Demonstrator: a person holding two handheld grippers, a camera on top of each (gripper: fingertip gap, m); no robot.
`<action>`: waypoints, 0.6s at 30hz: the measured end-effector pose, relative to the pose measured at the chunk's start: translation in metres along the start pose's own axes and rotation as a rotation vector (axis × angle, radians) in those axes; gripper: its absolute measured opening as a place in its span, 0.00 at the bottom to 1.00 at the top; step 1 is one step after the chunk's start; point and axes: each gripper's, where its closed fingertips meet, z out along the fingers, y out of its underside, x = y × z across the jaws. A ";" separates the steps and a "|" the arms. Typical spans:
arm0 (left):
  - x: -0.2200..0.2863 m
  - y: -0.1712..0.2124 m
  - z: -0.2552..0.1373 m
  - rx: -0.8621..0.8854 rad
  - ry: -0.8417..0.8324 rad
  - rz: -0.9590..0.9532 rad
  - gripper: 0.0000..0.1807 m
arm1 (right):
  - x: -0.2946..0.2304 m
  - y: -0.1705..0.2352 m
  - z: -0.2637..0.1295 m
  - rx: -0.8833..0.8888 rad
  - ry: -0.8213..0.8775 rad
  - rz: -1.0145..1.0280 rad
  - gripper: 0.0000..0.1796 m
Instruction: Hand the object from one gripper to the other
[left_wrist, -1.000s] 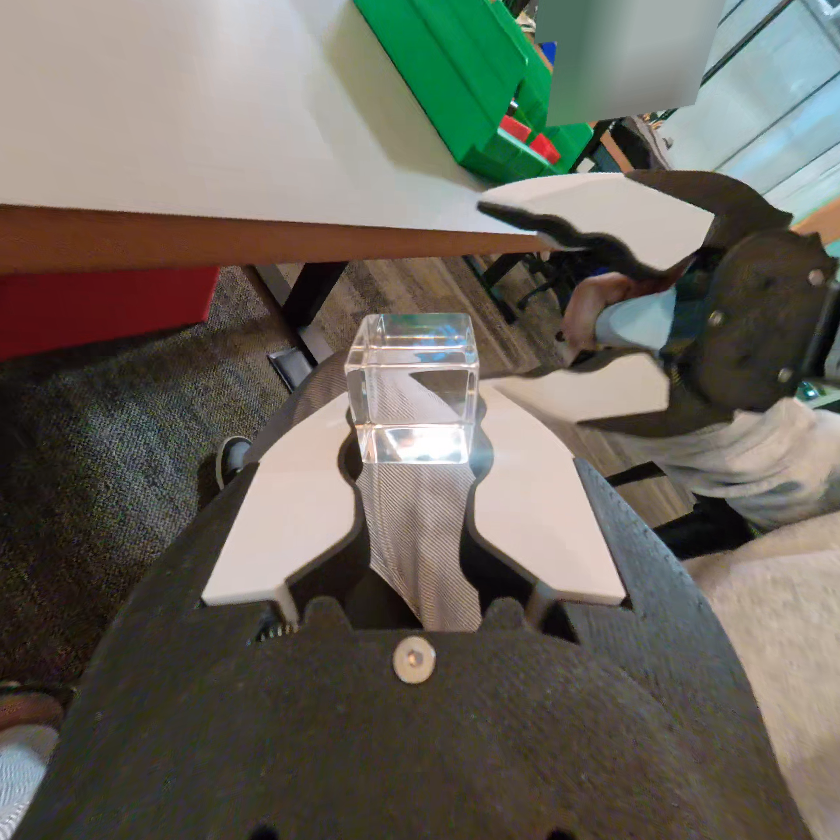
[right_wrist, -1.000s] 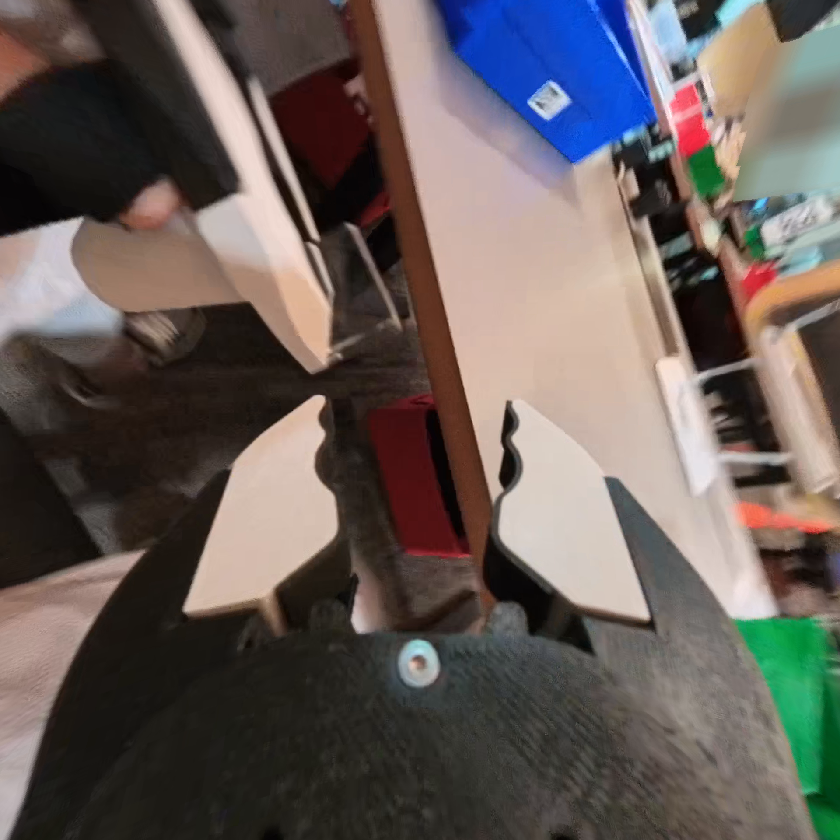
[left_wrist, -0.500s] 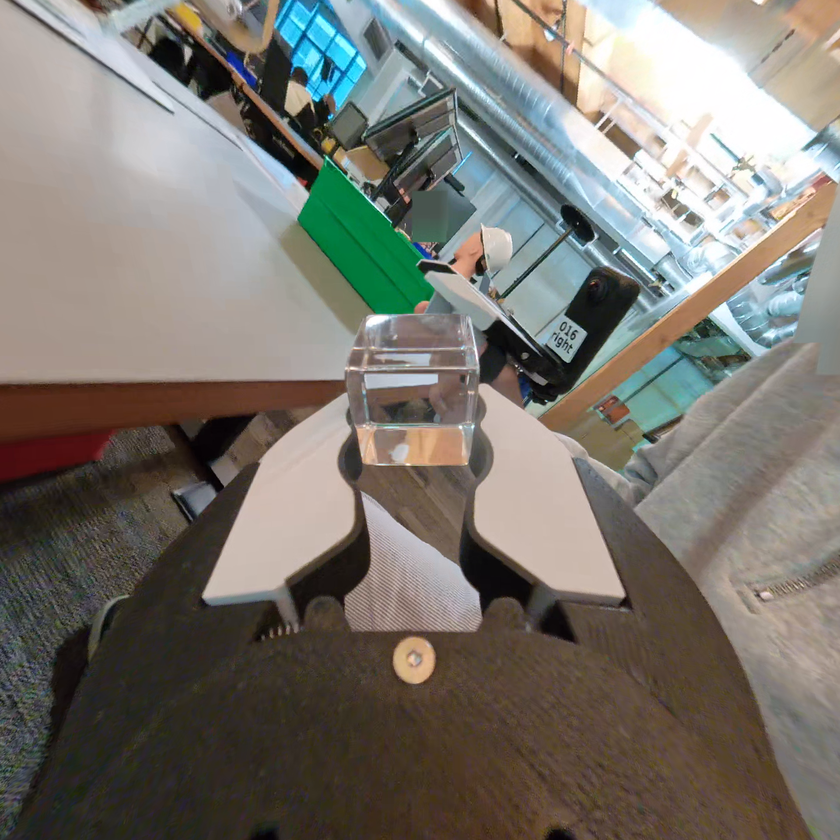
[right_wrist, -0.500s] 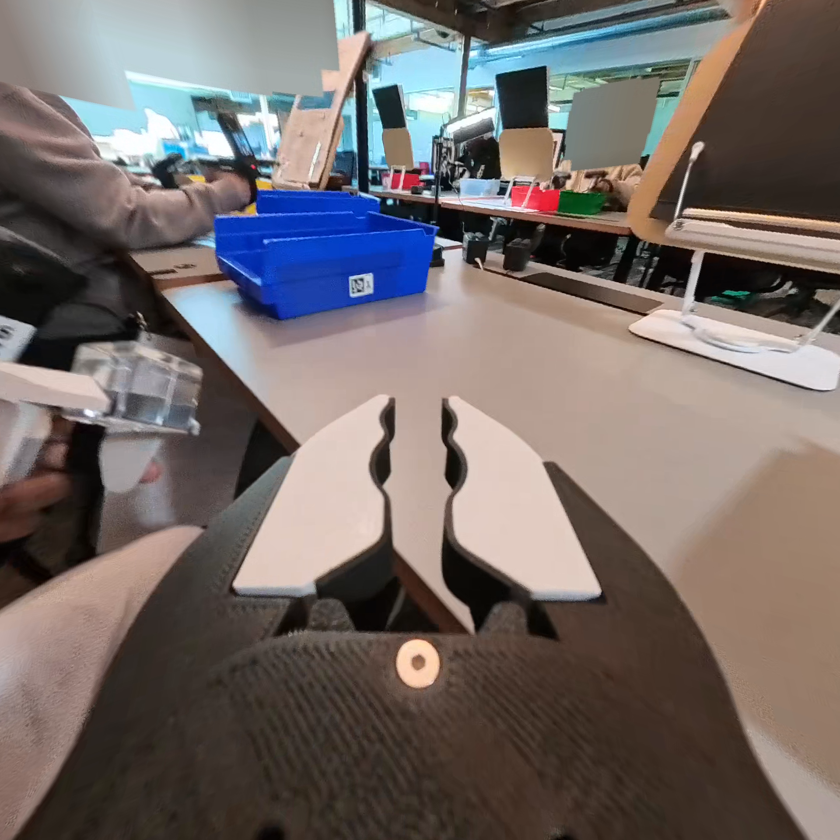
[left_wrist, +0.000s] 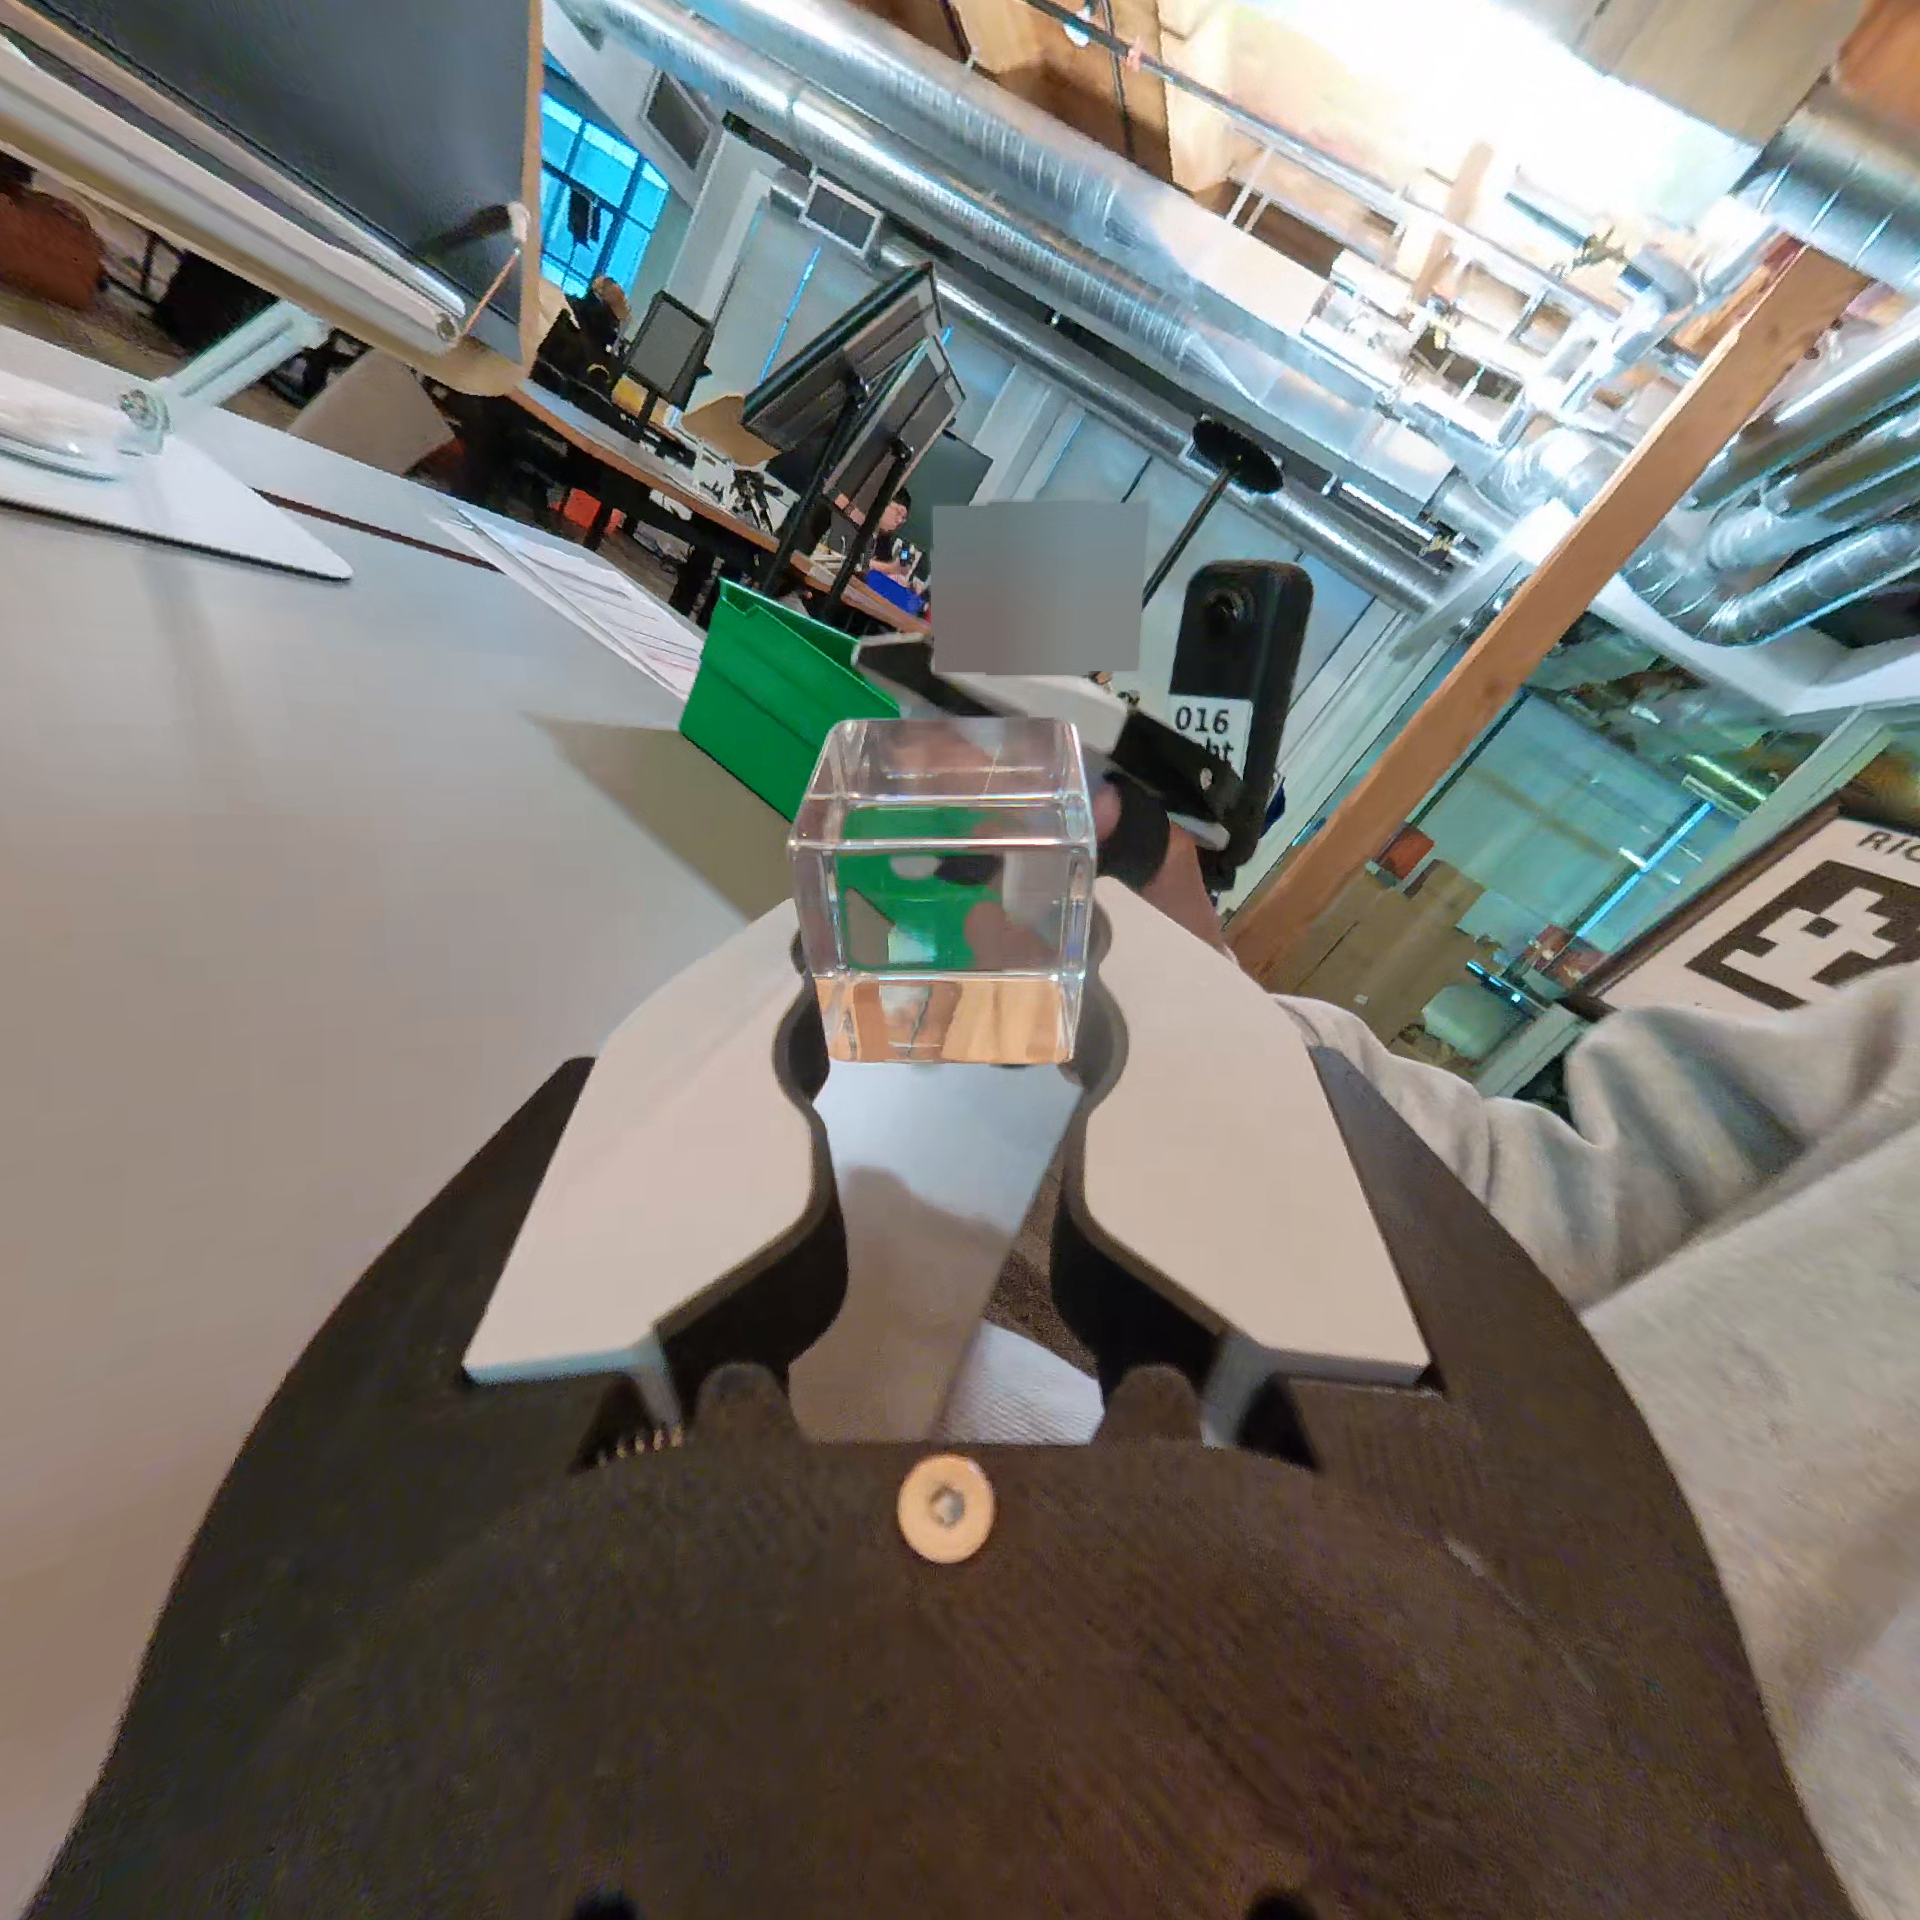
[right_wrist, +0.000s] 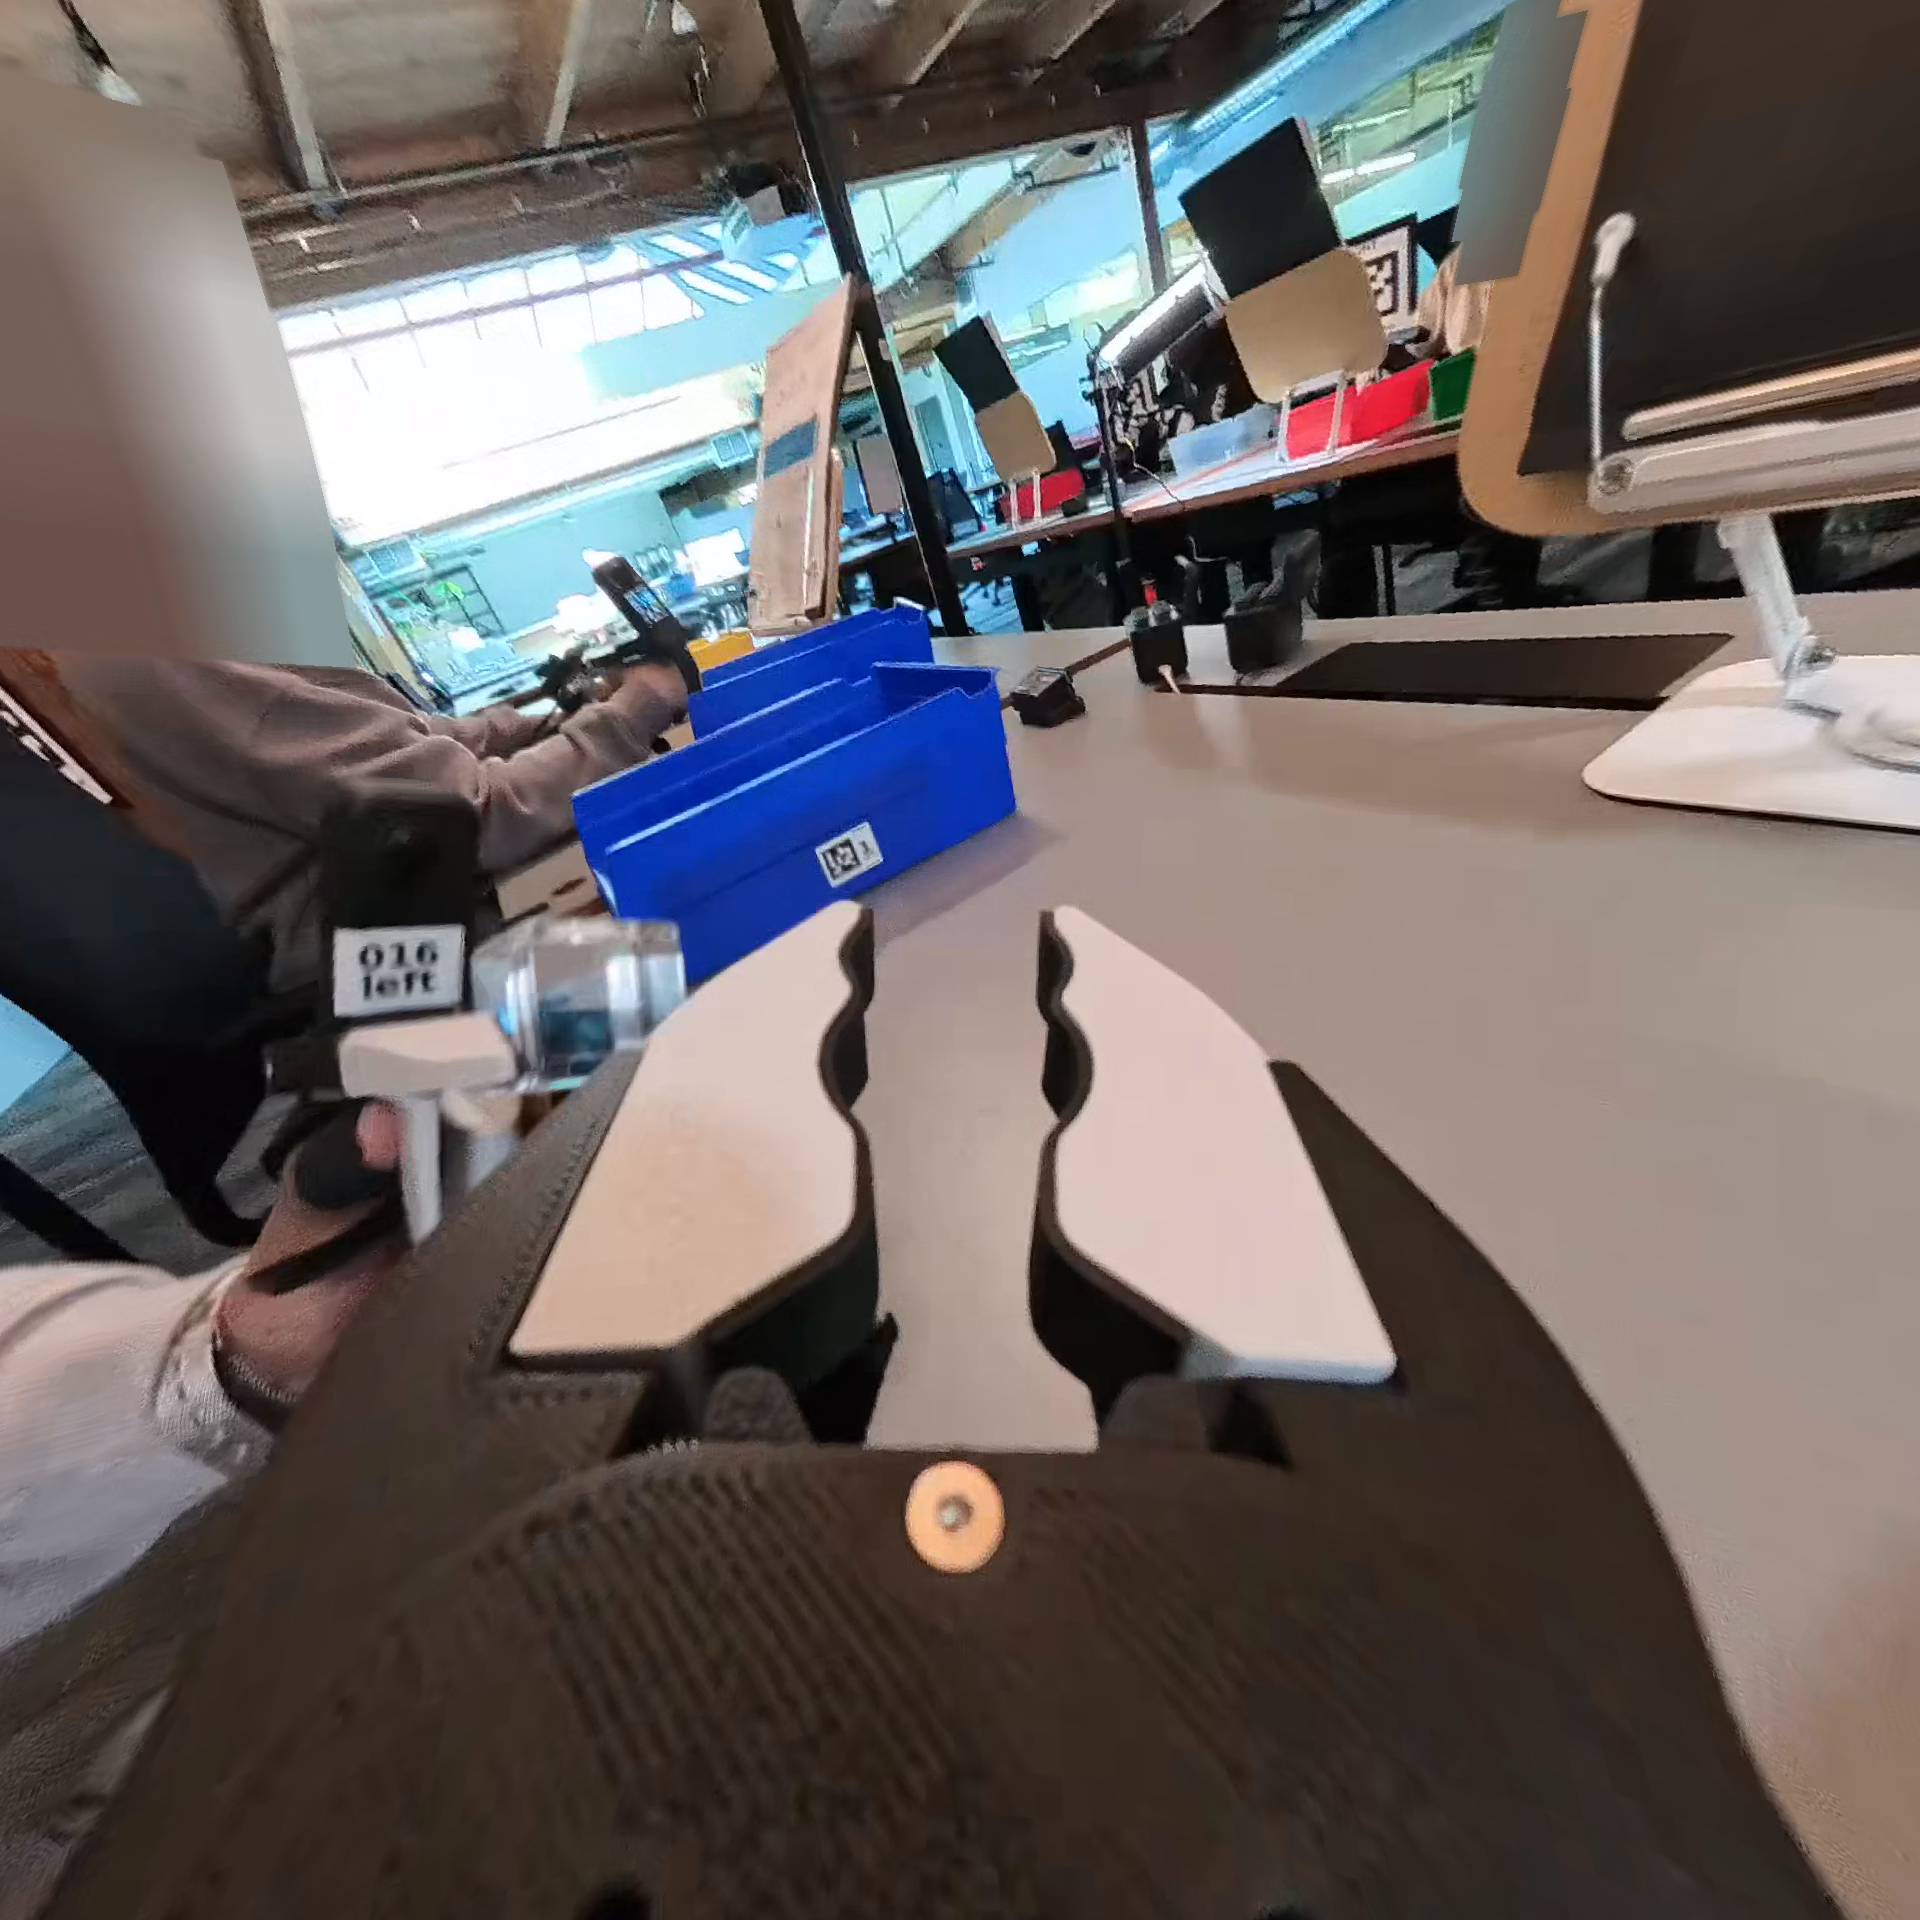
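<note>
A clear plastic cube (left_wrist: 940, 894) is clamped between the white fingertips of my left gripper (left_wrist: 940, 940), held in the air just off the near edge of the grey table (left_wrist: 260, 935). My right gripper (right_wrist: 951, 935) is empty, its jaws a narrow gap apart, above the table. In the right wrist view the cube (right_wrist: 577, 997) and left gripper (right_wrist: 540, 1039) sit just left of my right gripper's left finger, close beside it. In the left wrist view the right gripper (left_wrist: 904, 665) shows behind and above the cube, pointing left.
Blue bins (right_wrist: 790, 790) stand on the table ahead of the right gripper. A green bin (left_wrist: 769, 696) stands beyond the cube. A monitor on a white stand (right_wrist: 1766, 748) is at the back. A seated person's grey sleeve (right_wrist: 312, 758) is at far left. The left gripper's tips are roughly 10 cm from the right gripper's.
Both grippers rose from below the table edge to table height. The right jaws closed from wide open to a narrow gap, then widened slightly. The cube stayed in the left gripper.
</note>
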 end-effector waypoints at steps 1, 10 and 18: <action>-0.007 -0.004 0.008 -0.007 0.009 0.000 0.26 | 0.005 0.006 0.002 -0.028 0.006 0.003 0.17; -0.037 -0.006 0.040 -0.038 0.072 -0.136 0.26 | 0.033 0.026 -0.017 -0.027 0.002 0.236 0.20; -0.049 0.002 0.023 -0.050 0.148 -0.320 0.25 | 0.017 0.050 0.001 -0.115 -0.269 0.477 0.21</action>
